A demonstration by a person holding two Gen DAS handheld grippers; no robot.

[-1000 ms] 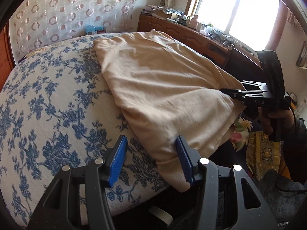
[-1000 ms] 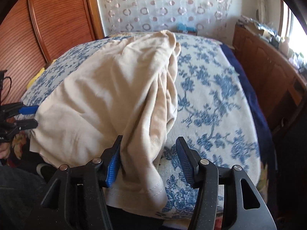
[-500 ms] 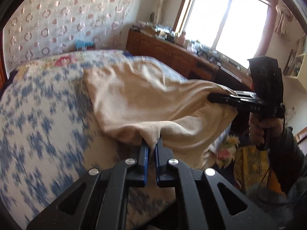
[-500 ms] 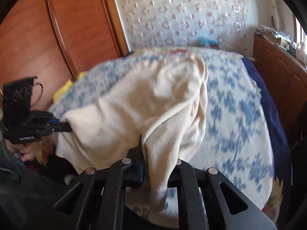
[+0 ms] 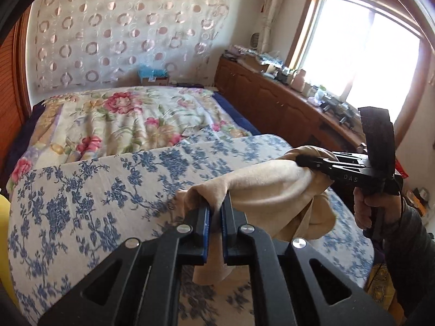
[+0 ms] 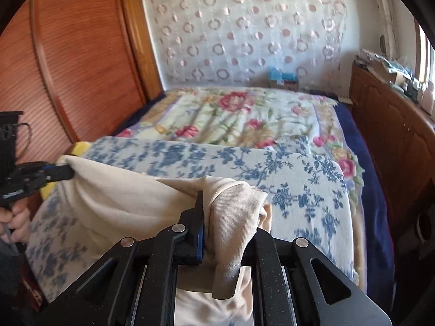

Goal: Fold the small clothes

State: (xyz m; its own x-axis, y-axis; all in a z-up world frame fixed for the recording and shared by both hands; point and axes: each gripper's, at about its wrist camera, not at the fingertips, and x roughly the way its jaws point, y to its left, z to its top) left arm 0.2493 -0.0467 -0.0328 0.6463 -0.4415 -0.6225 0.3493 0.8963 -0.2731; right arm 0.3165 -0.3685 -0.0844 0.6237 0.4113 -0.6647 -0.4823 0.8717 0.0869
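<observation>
— While both tools are working over the bed, what is the left tool [image 5: 215, 218] doing?

— It is pinching a bunched edge of the beige garment [image 5: 261, 187]. Its blue-lined fingers [image 5: 205, 228] are sitting nearly together, with a fold of the cloth squeezed between them and a flap hanging down below.

— And the right tool [image 6: 225, 225]?

— It is gripping another part of the same garment. The fabric is wrapping over its right finger and hiding it, while a hemmed end is dangling between the arms of the tool. In the left wrist view that tool's black fingers are showing from the side, pressed together on the cloth, with a hand [image 5: 365, 209] in a dark sleeve [image 5: 407, 250] holding the handle.

— Where is the garment lying?

— It is stretching between the two tools, raised off the blue floral cover [image 5: 81, 198] at the gripped parts and sagging in the middle. Its lower part is trailing toward the near edge of the bed; whether that part is touching the cover, I cannot tell.

— What else is showing around it?

— Beyond the blue cover, a blanket with pink flowers [image 6: 239, 114] is spreading to the far wall, where a curtain with circles [image 6: 244, 32] is hanging. A wooden cabinet [image 5: 272, 100] is running along under the bright window [image 5: 361, 54], with small clutter on top. A ribbed wooden door [image 6: 76, 62] is standing on the other side.
</observation>
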